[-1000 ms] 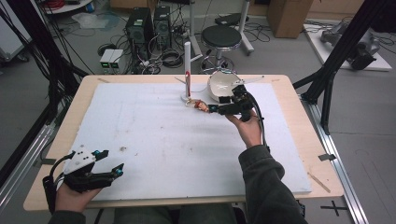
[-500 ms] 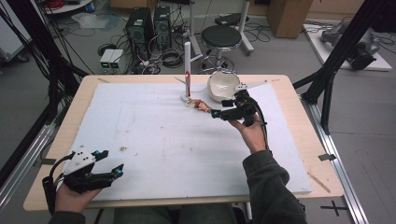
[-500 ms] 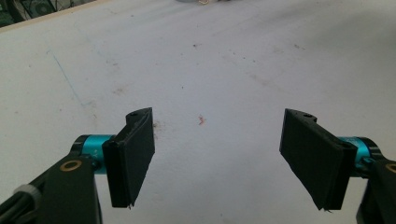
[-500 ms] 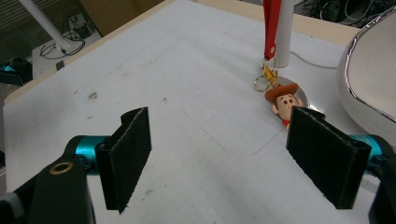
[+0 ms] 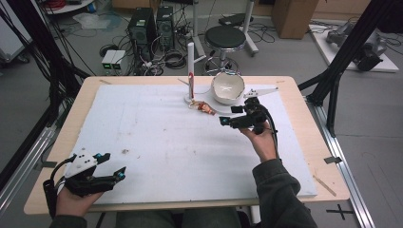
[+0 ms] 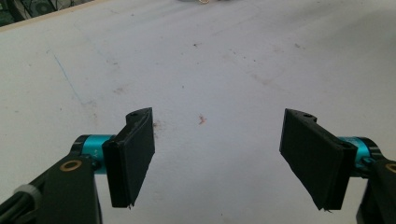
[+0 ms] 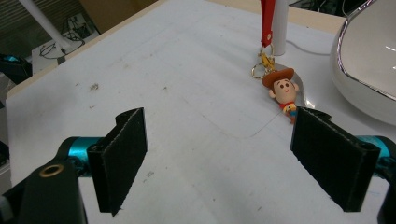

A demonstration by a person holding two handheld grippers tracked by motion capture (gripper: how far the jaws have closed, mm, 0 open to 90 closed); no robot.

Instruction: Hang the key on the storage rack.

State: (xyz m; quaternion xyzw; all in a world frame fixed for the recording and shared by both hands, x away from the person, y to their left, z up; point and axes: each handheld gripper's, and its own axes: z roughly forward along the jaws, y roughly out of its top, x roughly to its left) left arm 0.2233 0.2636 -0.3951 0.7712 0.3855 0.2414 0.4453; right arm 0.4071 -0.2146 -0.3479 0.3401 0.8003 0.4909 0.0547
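Note:
A small cowboy figure keychain [image 5: 205,107] [image 7: 282,91] lies on the white board. Its red strap [image 7: 267,21] hangs on a white upright post [image 5: 190,61] at the back. My right gripper [image 5: 229,116] [image 7: 219,140] hovers just right of the figure and nearer to me. It is open, its jaws have just been opening, and nothing is between them. A white bowl [image 5: 227,88] [image 7: 369,56] stands behind it. My left gripper [image 5: 113,165] [image 6: 217,140] rests at the near left corner, open over bare board.
The white foam board [image 5: 157,137] covers most of the wooden table [image 5: 304,118]. Faint stains [image 5: 125,152] mark the board near the left gripper. Behind the table, on the floor, are a stool [image 5: 227,35] and computer cases [image 5: 152,21]. Black frame struts [image 5: 342,71] flank the right side.
My right gripper has drawn back from the figure, towards me and slightly right, with its jaws a little wider. The figure stays on the board. The left gripper has not moved.

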